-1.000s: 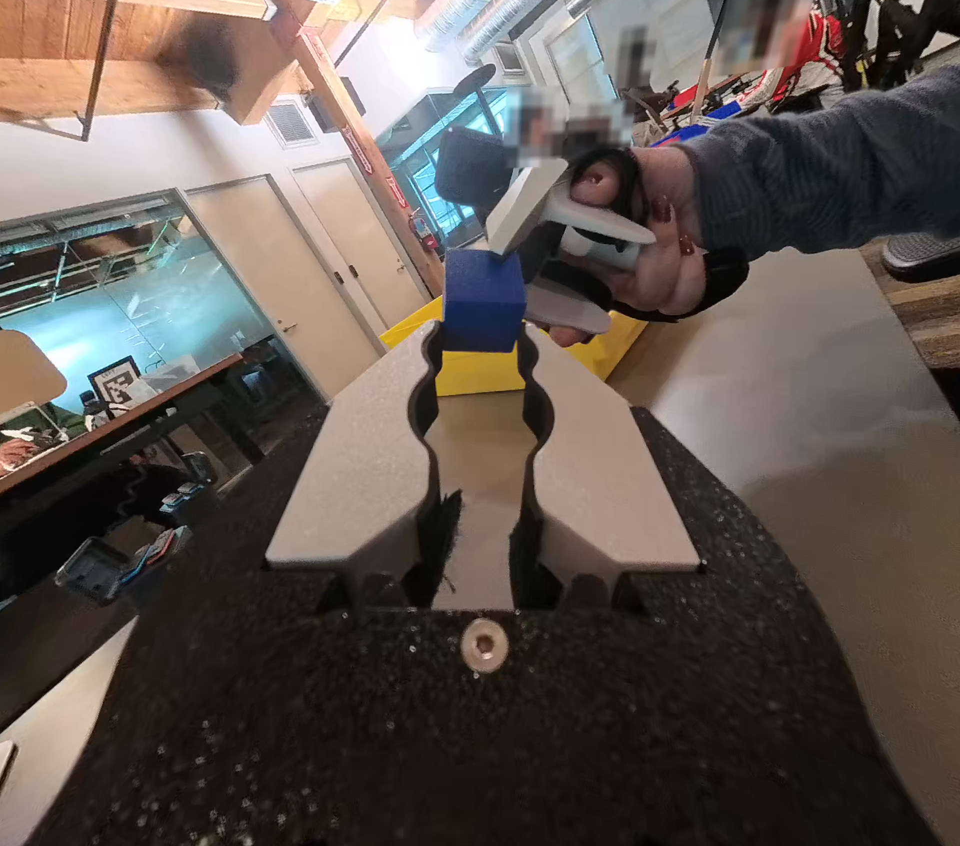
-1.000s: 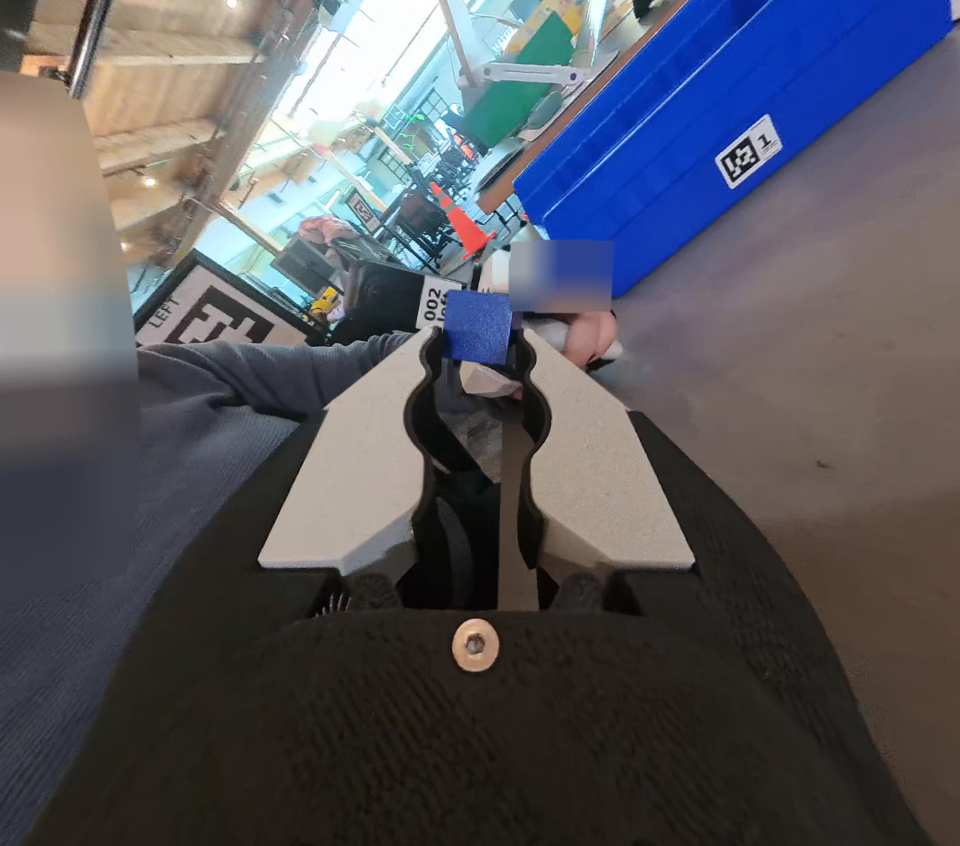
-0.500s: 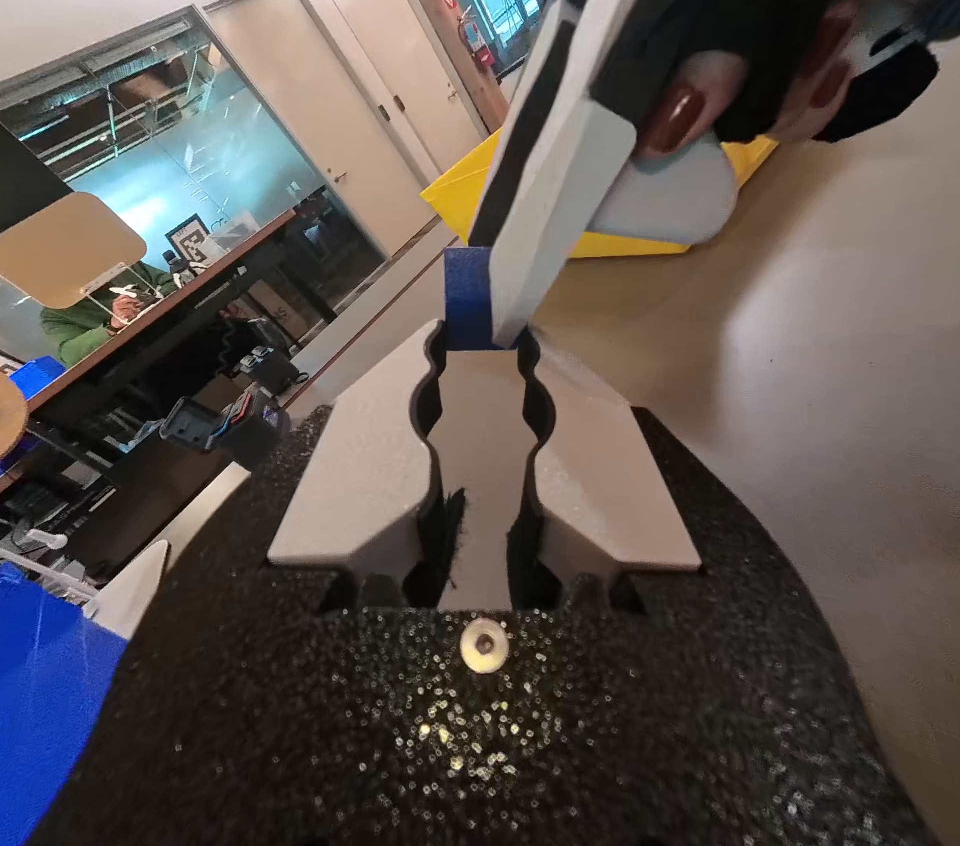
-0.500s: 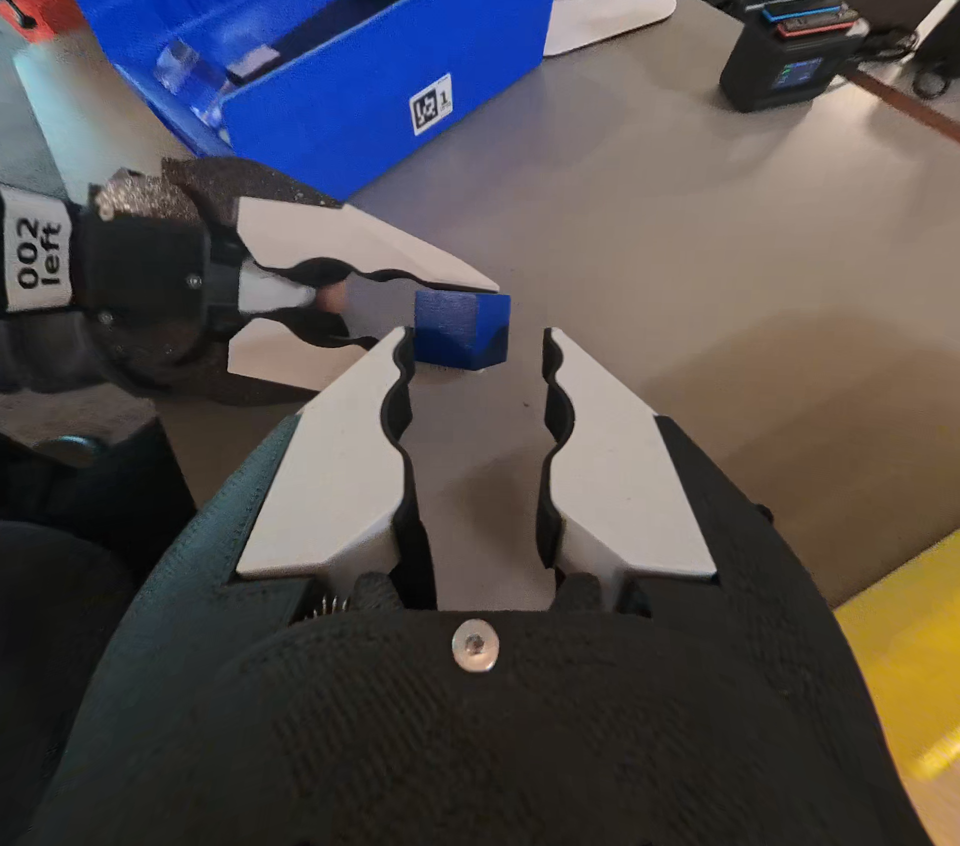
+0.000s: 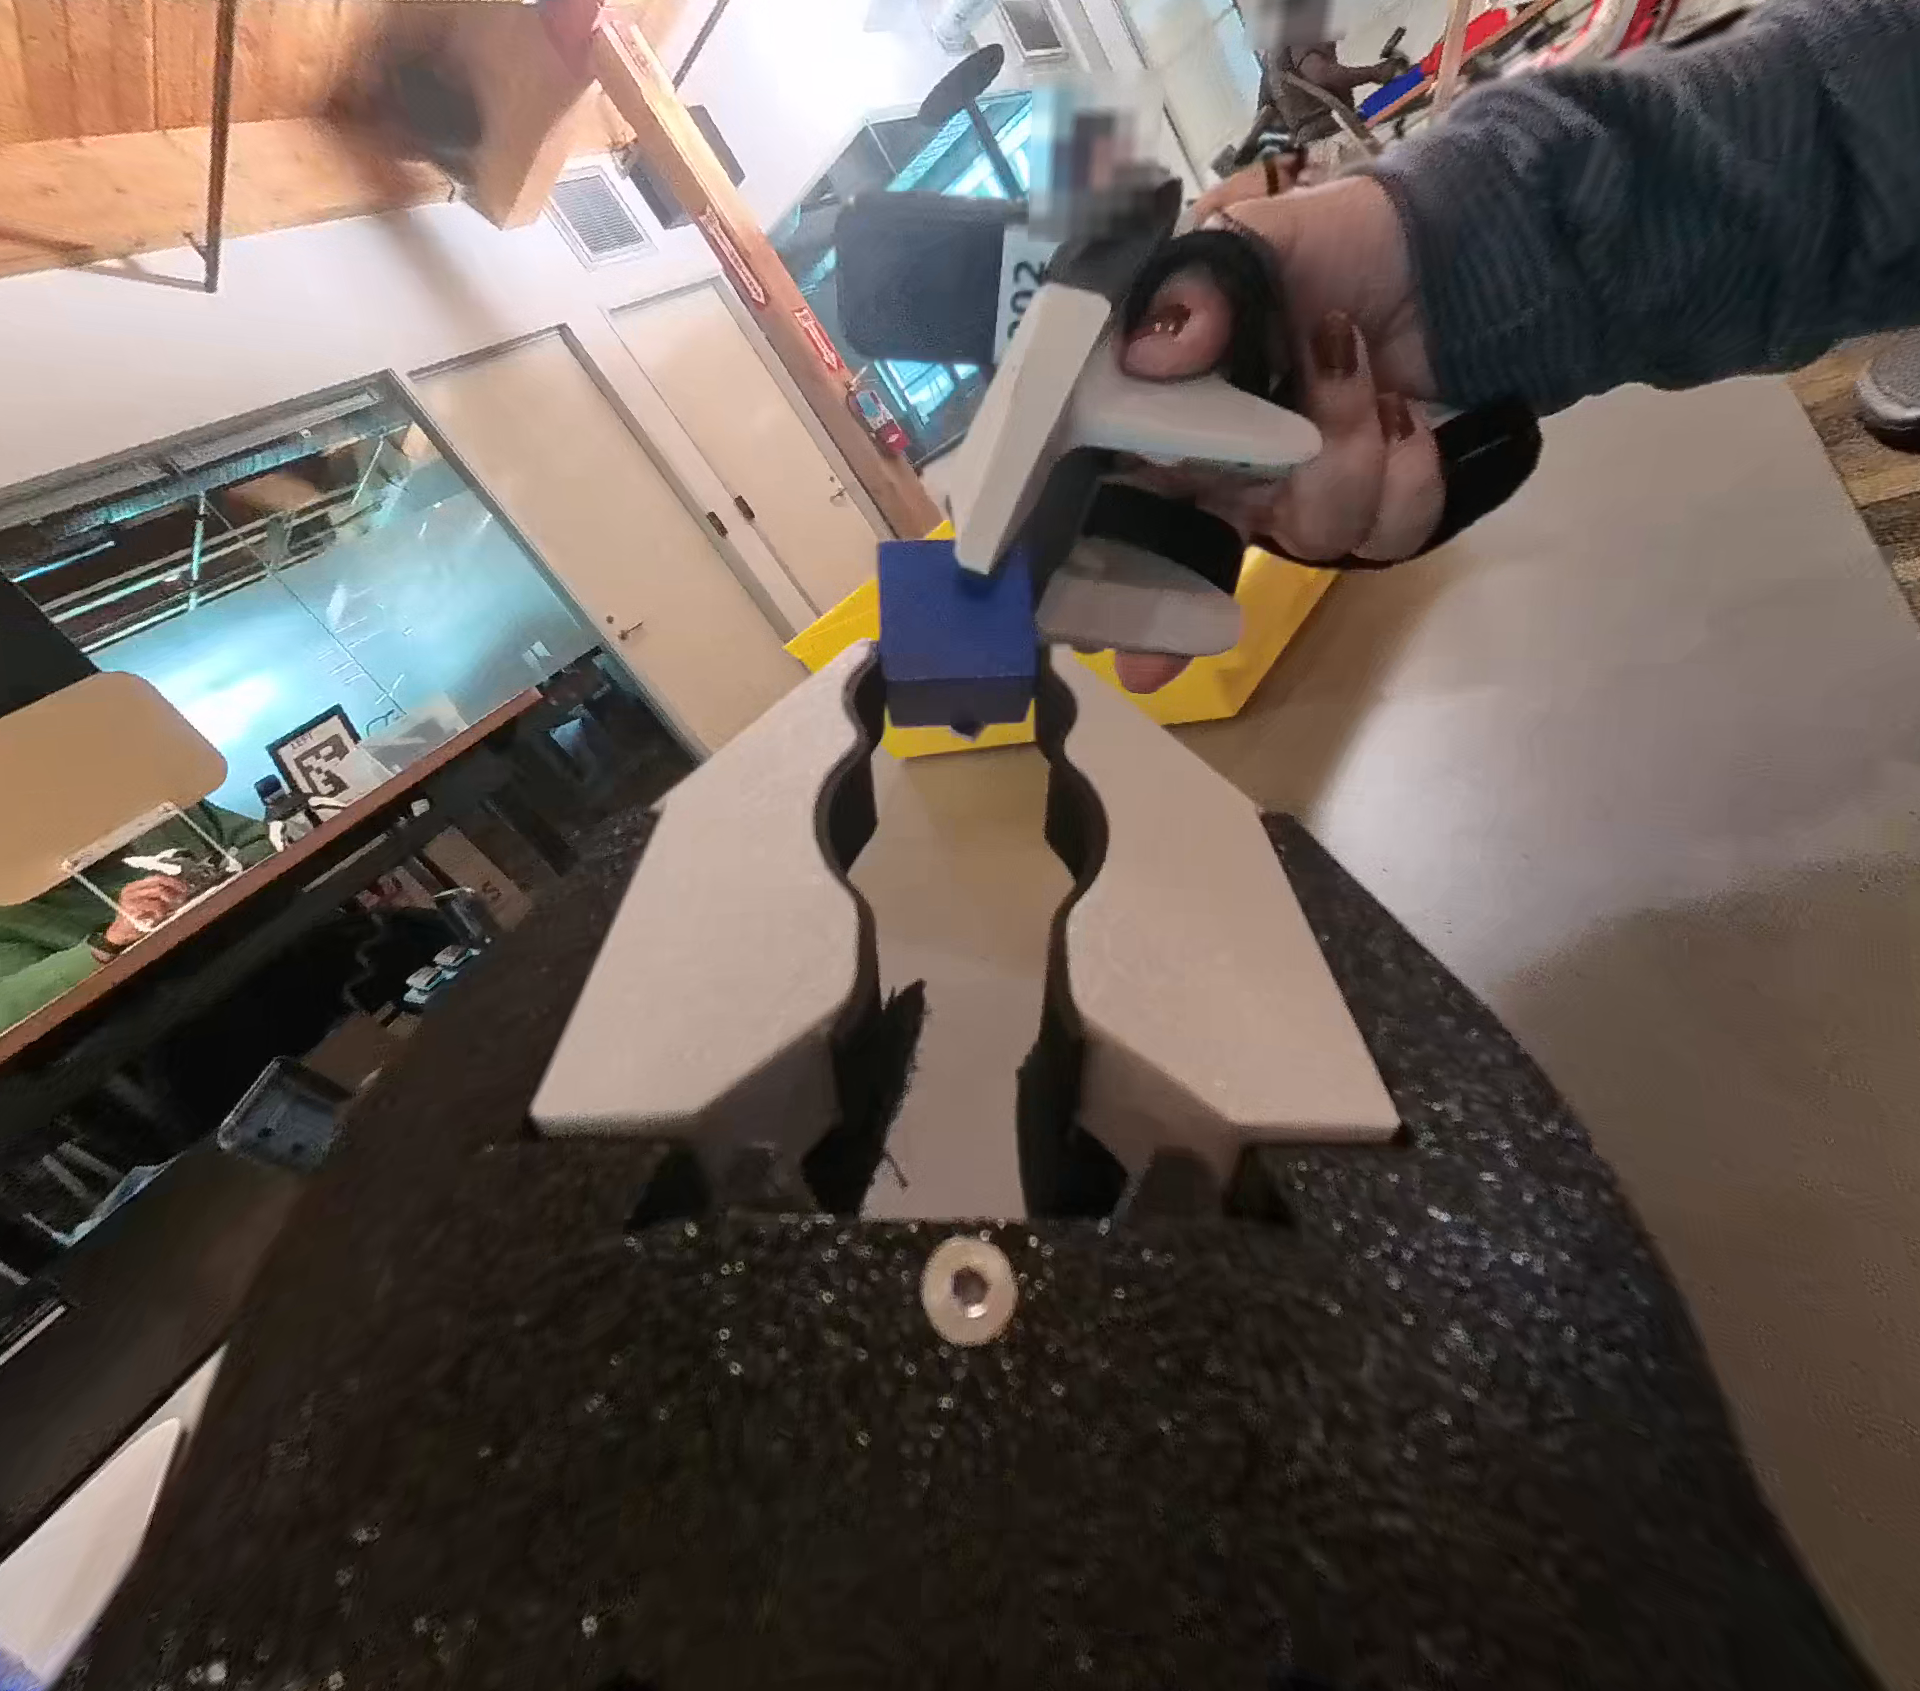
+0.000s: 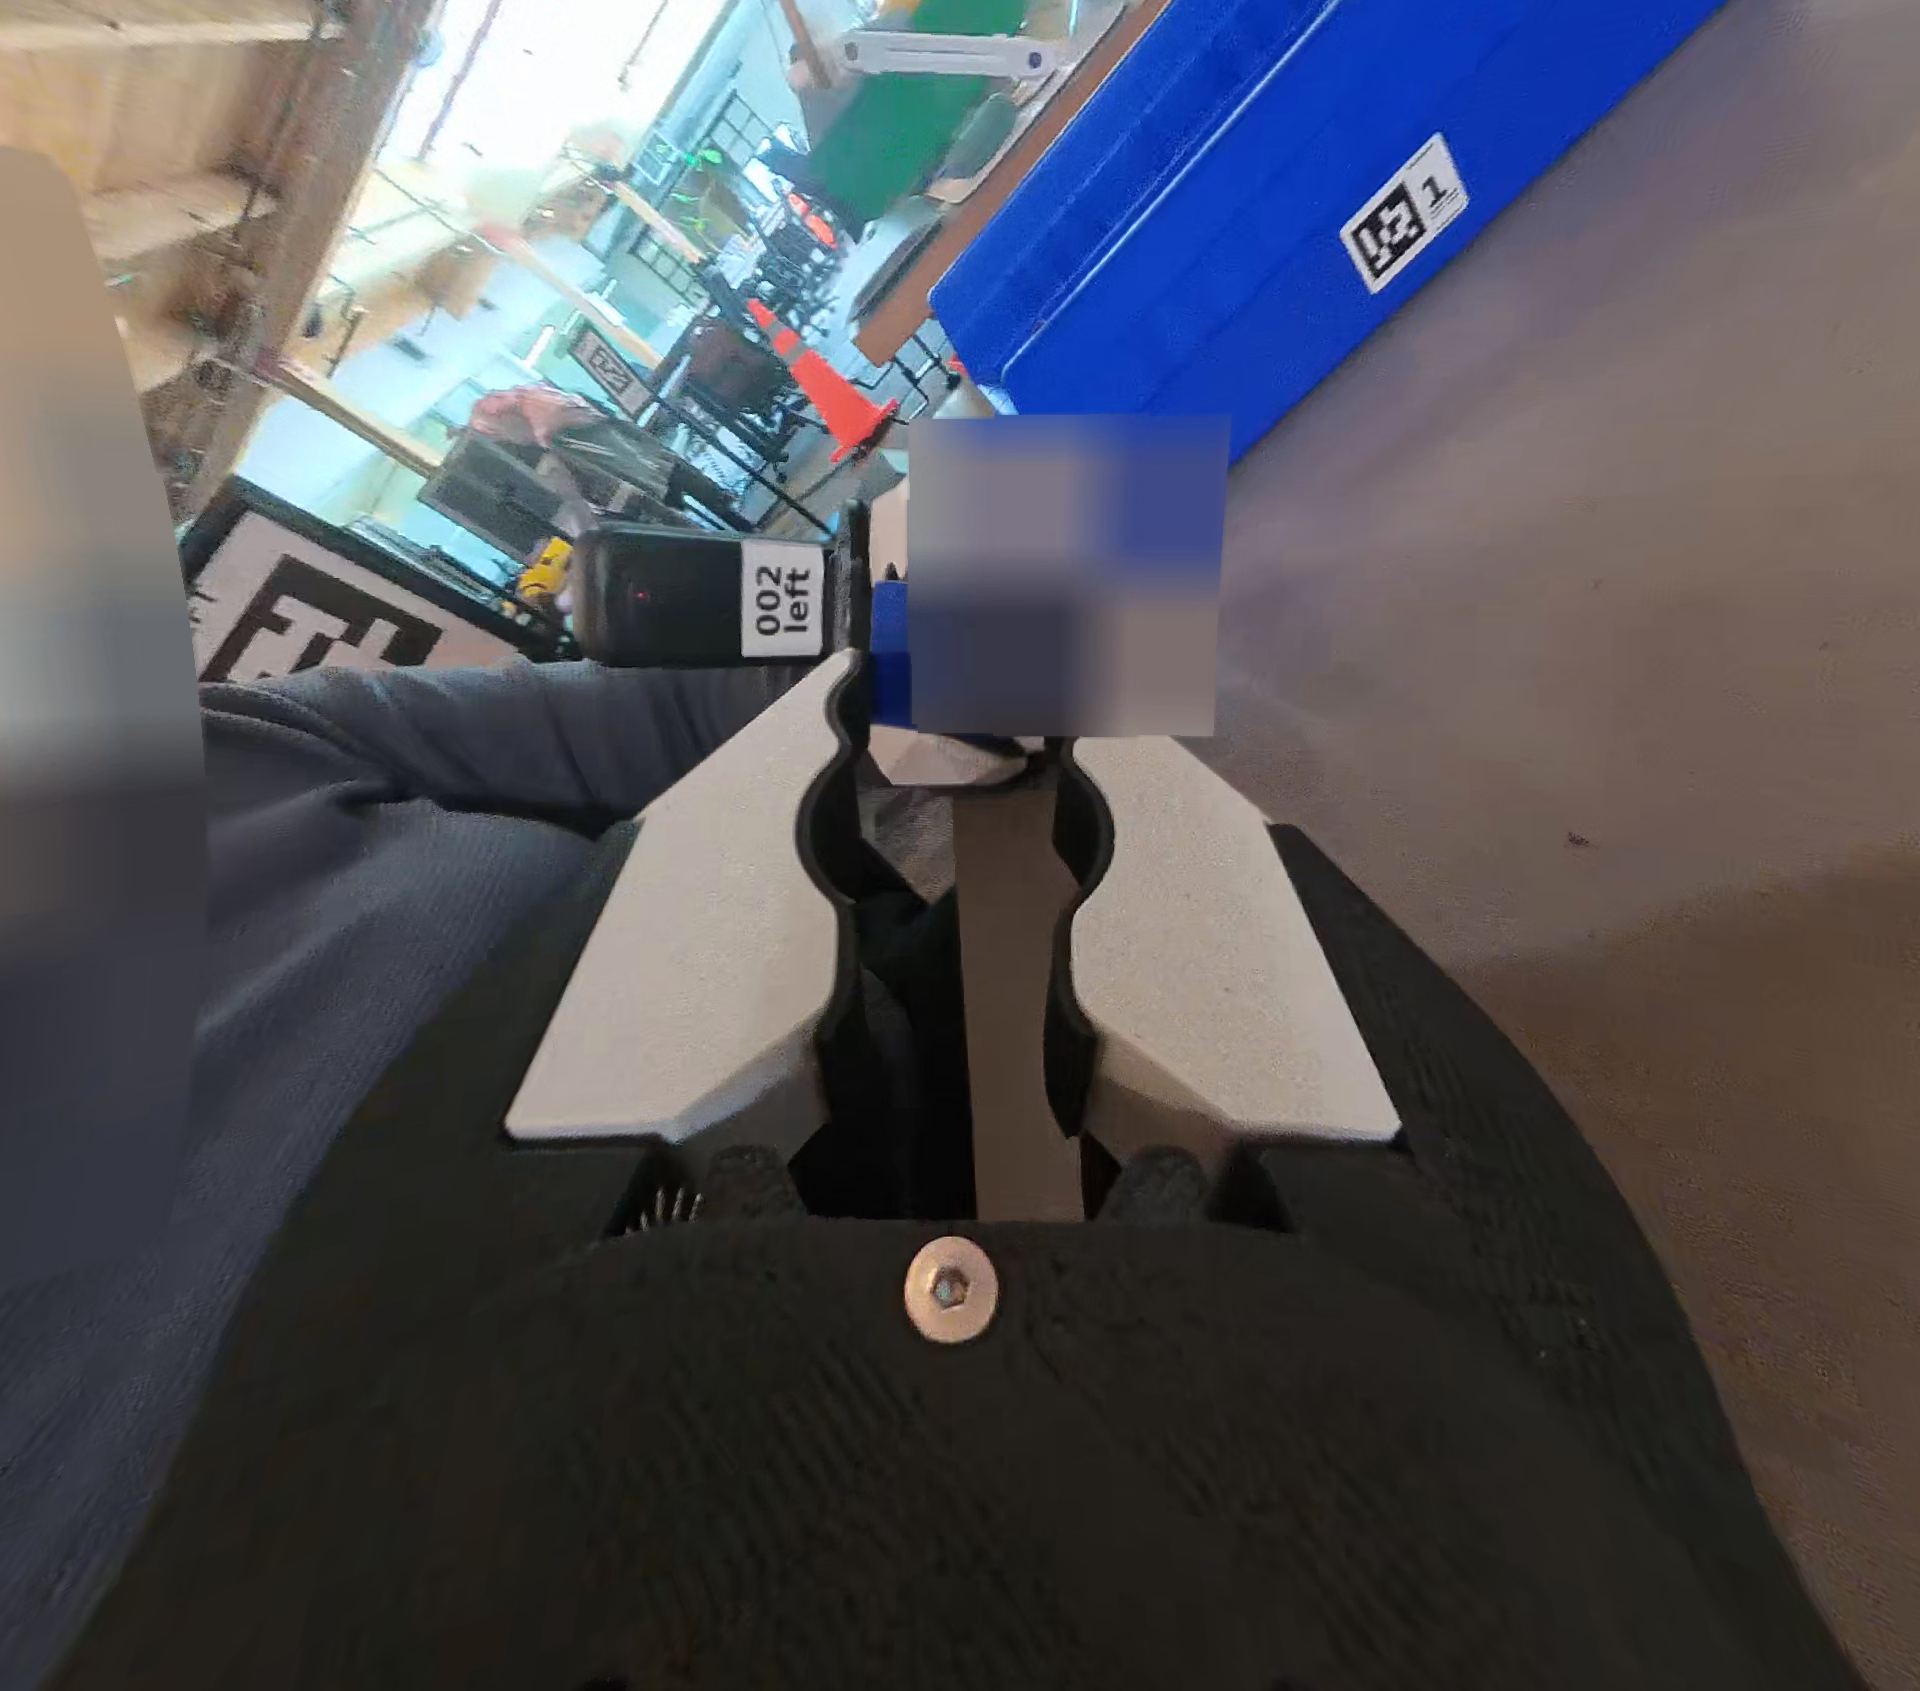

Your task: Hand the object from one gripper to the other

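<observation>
A blue cube [image 5: 956, 633] sits between the fingertips of my left gripper [image 5: 956, 685], which is shut on it above the table. My right gripper [image 5: 1023, 602] comes in from the upper right, held by a hand. One of its fingers [image 5: 1023, 436] presses on the cube's top and the other lies behind the cube. In the right wrist view my right gripper [image 6: 956, 706] is narrowed around the cube [image 6: 890, 654], which a mosaic patch mostly hides. The left gripper's black housing [image 6: 665, 602] shows just beyond it.
A yellow bin [image 5: 1226, 685] stands on the beige table [image 5: 1558, 862] behind the cube. A blue bin [image 6: 1351, 114] with a marker tag stands on the table at the upper right. A grey sleeve [image 5: 1662, 187] reaches in from the right. Less than 4 cm separates the two grippers' tips.
Half a second ago my right gripper was open with the cube ahead of its tips; now its fingers are closed onto the cube. My left gripper has kept its grip throughout.
</observation>
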Demonstrator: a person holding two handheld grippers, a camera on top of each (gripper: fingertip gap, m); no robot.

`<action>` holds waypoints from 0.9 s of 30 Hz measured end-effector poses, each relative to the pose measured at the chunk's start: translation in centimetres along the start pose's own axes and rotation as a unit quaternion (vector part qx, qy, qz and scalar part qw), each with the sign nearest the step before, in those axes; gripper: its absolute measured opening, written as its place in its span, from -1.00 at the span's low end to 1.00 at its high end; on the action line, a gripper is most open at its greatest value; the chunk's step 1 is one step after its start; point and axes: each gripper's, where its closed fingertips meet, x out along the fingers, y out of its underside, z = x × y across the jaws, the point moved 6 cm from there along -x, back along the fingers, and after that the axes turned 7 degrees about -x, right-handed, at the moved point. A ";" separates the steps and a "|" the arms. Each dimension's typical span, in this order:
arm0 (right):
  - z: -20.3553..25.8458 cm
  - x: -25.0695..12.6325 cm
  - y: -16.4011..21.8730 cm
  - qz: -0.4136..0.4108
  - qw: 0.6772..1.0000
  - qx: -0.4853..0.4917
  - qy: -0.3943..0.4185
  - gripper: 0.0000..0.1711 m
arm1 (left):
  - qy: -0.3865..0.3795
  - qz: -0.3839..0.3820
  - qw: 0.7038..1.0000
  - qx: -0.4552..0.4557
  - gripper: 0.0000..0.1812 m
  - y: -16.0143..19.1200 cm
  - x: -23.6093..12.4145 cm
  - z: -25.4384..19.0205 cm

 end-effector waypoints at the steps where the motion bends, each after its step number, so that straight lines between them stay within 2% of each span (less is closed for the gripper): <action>1: 0.0 0.0 0.1 -0.003 1.000 0.004 -0.005 -0.63 | 0.002 -0.001 1.000 0.000 -0.71 0.0 0.0 0.0; 5: -0.6 -0.3 0.0 -0.010 0.999 -0.013 0.048 -0.62 | -0.005 0.043 0.999 -0.007 -0.72 0.8 0.5 0.2; 6: -0.8 -0.5 -0.2 -0.020 0.996 -0.021 0.080 -0.55 | -0.013 0.056 0.998 -0.002 -0.72 1.0 0.6 0.4; 7: -1.2 -0.7 -0.6 -0.032 0.992 -0.031 0.120 -0.37 | -0.019 0.075 0.997 0.003 -0.71 1.4 0.7 0.4; 9: -1.3 -1.1 -1.0 -0.049 0.986 -0.043 0.156 -0.33 | -0.030 0.110 0.993 0.011 -0.71 2.1 1.0 0.5; 11: -1.5 -1.1 -0.6 -0.021 0.977 -0.066 0.201 -0.31 | -0.037 0.134 0.990 0.019 -0.71 2.6 1.2 0.5; 14: -1.8 -0.6 -0.1 0.040 0.936 -0.152 0.316 -0.29 | -0.040 0.166 0.985 -0.003 -0.71 3.3 1.5 0.8; 17: -1.7 0.4 0.4 0.088 0.891 -0.214 0.390 -0.31 | -0.039 0.170 0.985 -0.011 -0.71 3.5 1.7 0.9; 18: -1.6 0.8 0.6 0.093 0.886 -0.222 0.397 -0.32 | -0.038 0.173 0.984 -0.007 -0.72 3.5 1.8 0.8; 22: -1.7 1.2 0.9 0.094 0.862 -0.254 0.428 -0.58 | -0.031 0.168 0.985 0.016 -0.71 3.3 2.1 0.2; 24: -1.4 1.1 0.8 0.087 0.873 -0.245 0.412 -0.58 | -0.027 0.150 0.988 0.013 -0.71 3.0 2.1 0.1; 27: -0.9 0.5 0.6 0.069 0.912 -0.208 0.346 -0.59 | -0.001 0.103 0.995 -0.009 -0.70 2.2 1.8 -0.1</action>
